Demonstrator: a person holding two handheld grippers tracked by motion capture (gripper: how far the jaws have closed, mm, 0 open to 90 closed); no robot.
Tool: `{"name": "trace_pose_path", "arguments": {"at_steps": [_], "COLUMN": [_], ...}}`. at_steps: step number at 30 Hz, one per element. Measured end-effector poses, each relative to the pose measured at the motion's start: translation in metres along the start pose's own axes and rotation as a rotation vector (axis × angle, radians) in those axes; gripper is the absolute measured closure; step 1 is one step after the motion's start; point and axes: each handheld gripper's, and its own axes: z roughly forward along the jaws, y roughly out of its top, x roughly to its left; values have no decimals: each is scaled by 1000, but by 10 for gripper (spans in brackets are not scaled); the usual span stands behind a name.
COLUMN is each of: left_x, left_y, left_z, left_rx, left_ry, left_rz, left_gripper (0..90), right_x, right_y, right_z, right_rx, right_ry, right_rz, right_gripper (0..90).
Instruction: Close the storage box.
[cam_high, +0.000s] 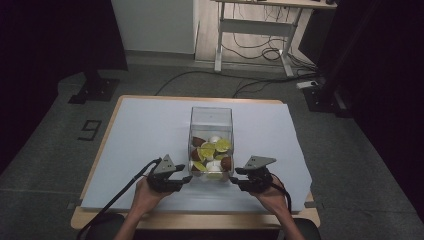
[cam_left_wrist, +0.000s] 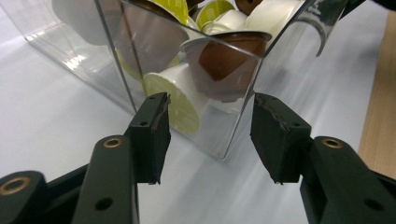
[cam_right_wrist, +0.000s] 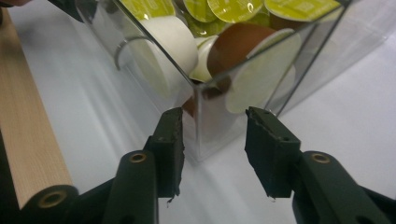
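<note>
White sheet (cam_high: 150, 135) on wooden table (cam_high: 100, 212), desk frame (cam_high: 260, 30), floor cables (cam_high: 250, 52)

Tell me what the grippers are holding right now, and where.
Nothing yet: each gripper's fingers straddle a near corner of the clear box, not pressing.

Your left gripper (cam_high: 186, 176) and right gripper (cam_high: 235, 179) are matte black, each topped by a grey three-cornered plate. A black cable (cam_high: 120, 192) trails from the left one. Brass-ringed holes mark the arms behind worn rubber pads (cam_left_wrist: 152, 133), and your forearms are unsleeved.
</note>
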Motion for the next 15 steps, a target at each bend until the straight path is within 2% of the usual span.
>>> {"name": "trace_pose_path", "arguments": {"at_steps": [3, 15], "left_x": [-1, -1], "left_y": [1, 2], "left_z": [2, 8], "left_rx": [-2, -7], "left_ry": [-8, -12], "left_rz": [-1, -3], "left_gripper": [491, 567], "right_x": [1, -4], "right_y": [2, 4], "right_z": [1, 4], "right_rx": [-9, -2], "right_ry": [12, 12], "right_rz": [0, 21], "right_gripper": [593, 592]}}
